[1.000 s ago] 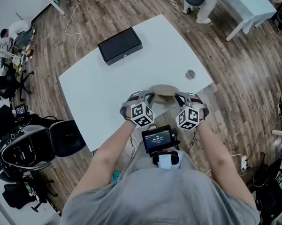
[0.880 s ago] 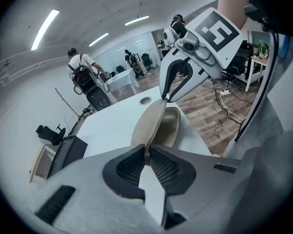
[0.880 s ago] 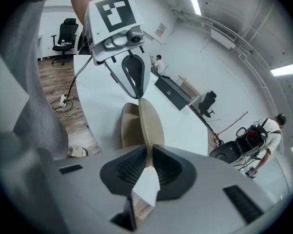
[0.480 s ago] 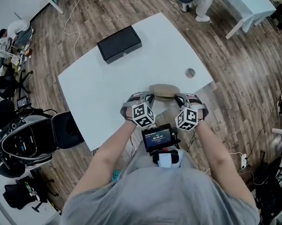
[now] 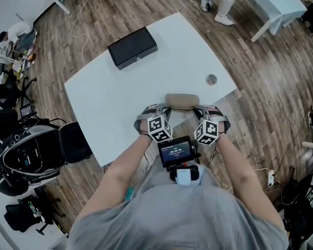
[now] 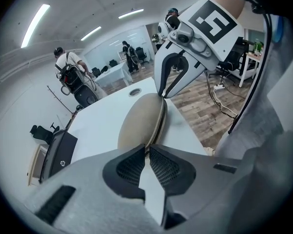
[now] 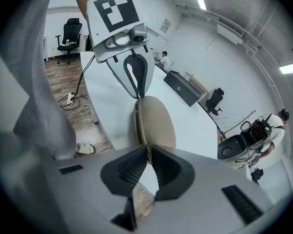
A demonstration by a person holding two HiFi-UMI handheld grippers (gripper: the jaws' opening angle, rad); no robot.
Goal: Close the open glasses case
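A tan oval glasses case (image 5: 182,101) lies at the near edge of the white table (image 5: 109,103), its lid down on its base with only a thin seam showing. My left gripper (image 5: 165,110) pinches the case's left end and my right gripper (image 5: 199,110) pinches its right end. In the left gripper view the case (image 6: 141,121) runs away from my jaws (image 6: 147,150), which are shut on its near tip, and the right gripper (image 6: 162,95) holds the far tip. The right gripper view mirrors this: case (image 7: 156,123), own jaws (image 7: 147,152), left gripper (image 7: 138,95).
A black box (image 5: 133,49) sits at the table's far left. A round cable hole (image 5: 211,80) lies to the right of the case. The table's edge is right under the case, with wooden floor beyond. A black office chair (image 5: 36,155) stands at the left.
The case looks a little flatter now than a second ago, its lid lower. Both grippers have stayed at its two ends.
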